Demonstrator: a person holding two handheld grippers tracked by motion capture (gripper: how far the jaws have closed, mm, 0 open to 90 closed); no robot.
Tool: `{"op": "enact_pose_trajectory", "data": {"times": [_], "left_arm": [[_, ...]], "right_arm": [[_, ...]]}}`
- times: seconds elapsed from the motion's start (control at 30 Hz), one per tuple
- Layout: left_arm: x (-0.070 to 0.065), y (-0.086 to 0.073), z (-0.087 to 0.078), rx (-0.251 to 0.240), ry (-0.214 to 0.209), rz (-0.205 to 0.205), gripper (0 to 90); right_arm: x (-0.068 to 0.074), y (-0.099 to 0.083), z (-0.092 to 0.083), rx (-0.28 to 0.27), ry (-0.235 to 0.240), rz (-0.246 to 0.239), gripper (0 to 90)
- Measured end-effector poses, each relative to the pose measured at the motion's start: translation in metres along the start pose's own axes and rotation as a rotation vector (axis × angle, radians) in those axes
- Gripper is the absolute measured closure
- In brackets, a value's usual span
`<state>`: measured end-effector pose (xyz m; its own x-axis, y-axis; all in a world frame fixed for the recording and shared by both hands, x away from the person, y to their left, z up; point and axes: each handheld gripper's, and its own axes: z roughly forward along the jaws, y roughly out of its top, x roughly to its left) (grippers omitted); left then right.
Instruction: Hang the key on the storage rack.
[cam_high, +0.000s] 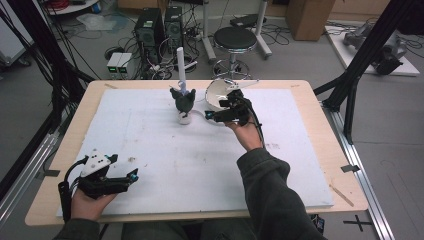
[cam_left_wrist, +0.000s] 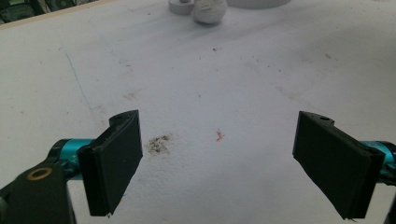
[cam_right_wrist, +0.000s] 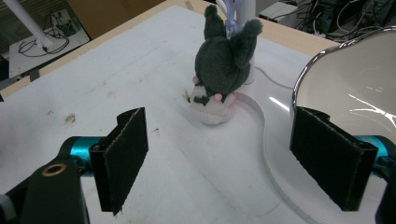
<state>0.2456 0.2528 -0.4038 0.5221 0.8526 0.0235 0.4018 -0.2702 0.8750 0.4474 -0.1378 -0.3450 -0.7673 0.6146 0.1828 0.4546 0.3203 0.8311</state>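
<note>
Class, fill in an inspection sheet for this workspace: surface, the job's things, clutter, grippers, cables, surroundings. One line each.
Surface: white sheet on a wooden table, lightly stained.
Job's things: grey plush toy head-down at the far side beside a white post; white bowl on a clear base.
Clutter: small smudges and crumbs.
Grippers: left gripper open over bare sheet; right gripper open, nothing between its jaws, toy ahead.
Cables: one trails from each gripper; many on the floor.
Surroundings: stool, computer towers, boxes.
</note>
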Motion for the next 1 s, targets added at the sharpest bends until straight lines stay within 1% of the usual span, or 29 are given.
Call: {"op": "enact_pose_trajectory", "data": {"times": [0.23,0.37,0.4,0.43,0.53,0.87,0.97,1.0], "left_arm": [[0.0,0.0,0.0,-0.003,0.003,-0.007,16.0],[0.001,0.0,0.0,0.002,0.001,-0.003,16.0],[0.001,0.0,0.0,0.001,0.001,-0.003,16.0],[0.001,0.0,-0.001,0.0,0.002,-0.005,16.0],[0.001,0.0,-0.001,-0.001,0.002,-0.006,16.0],[0.0,0.0,-0.001,-0.004,0.001,-0.006,16.0],[0.001,0.0,-0.002,-0.003,0.004,-0.008,16.0],[0.001,0.0,-0.002,-0.003,0.005,-0.006,16.0]], "right_arm": [[0.0,-0.006,-0.004,0.0,0.004,0.006,17.4],[0.0,-0.007,-0.007,-0.009,0.008,0.003,17.1],[0.001,-0.008,-0.008,-0.008,0.012,0.013,17.0],[0.0,-0.008,-0.009,-0.01,0.014,0.005,16.8],[0.001,-0.01,-0.011,-0.015,0.015,0.007,16.6],[0.0,-0.018,-0.017,-0.014,0.014,0.022,13.6],[0.001,-0.02,-0.018,-0.017,0.015,0.018,12.8],[0.001,-0.02,-0.018,-0.009,0.016,0.016,12.5]]}}
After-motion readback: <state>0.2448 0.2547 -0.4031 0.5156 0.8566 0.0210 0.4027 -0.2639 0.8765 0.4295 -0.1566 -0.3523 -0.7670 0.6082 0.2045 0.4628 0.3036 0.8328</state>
